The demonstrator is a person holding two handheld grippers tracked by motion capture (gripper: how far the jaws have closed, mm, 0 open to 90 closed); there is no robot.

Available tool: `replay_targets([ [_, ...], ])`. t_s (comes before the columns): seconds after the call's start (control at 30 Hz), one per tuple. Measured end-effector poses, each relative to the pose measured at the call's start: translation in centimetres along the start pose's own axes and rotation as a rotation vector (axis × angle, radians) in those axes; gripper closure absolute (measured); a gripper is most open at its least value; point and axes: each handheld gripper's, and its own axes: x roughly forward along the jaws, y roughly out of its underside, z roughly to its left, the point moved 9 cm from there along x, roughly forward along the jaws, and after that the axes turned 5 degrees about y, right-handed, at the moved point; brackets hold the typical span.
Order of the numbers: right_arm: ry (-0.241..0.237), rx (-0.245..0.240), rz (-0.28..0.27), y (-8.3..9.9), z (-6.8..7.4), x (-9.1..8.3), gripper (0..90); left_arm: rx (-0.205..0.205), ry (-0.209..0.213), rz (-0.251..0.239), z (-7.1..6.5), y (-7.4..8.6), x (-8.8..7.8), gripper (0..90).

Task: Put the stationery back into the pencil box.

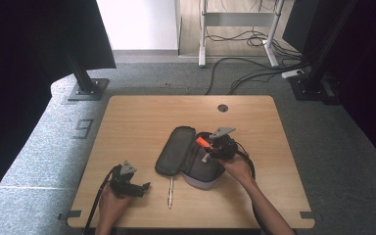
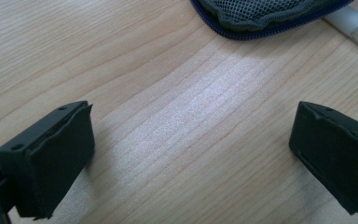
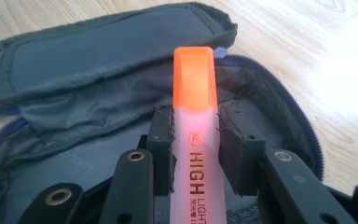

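A: Lowering the highlighter [image 3: 196, 140] into the open pouch [image 3: 98, 112] looks like the step in hand. The right gripper [image 3: 196, 149] has its jaws clamped on the pale barrel, one pad on each side, and the orange cap sticks out past the jaw tips, pointing over the pouch's grey lining.

B: So how would you finish it well?

A: I'd keep the barrel in line with the long axis of the pouch, so the cap goes in beneath the flap that lies folded back beyond the jaws. Bring it low before letting go, I'd say, so the barrel settles on the lining and doesn't bounce off the zip edge. Part the jaws only once it rests inside.

B: And the other hand?

A: The left gripper [image 1: 129, 183] sits low over the counter [image 1: 137, 122], jaws wide apart with bare wood between them. The pouch's zip edge and a pen [image 2: 354, 25] lie ahead of those jaws, well apart from them. It could steady the pouch if the fabric drags, I think.

B: Count for me.

A: One highlighter, one pouch, one pen on the counter [image 1: 170, 192] just beside the pouch, two grippers. Whether anything lies deeper in the pouch, I cannot tell.
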Motion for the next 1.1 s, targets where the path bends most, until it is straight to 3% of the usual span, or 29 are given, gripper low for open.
replay_targets([
  [0.53,-0.009,-0.003,0.042,1.6,0.3,2.4,65.3,0.001,-0.001,0.001,0.0,0.0,0.0,0.0],
  [1.1,-0.032,0.006,0.027,1.1,0.4,1.6,59.6,0.002,-0.001,0.001,0.0,0.0,0.0,0.0],
])
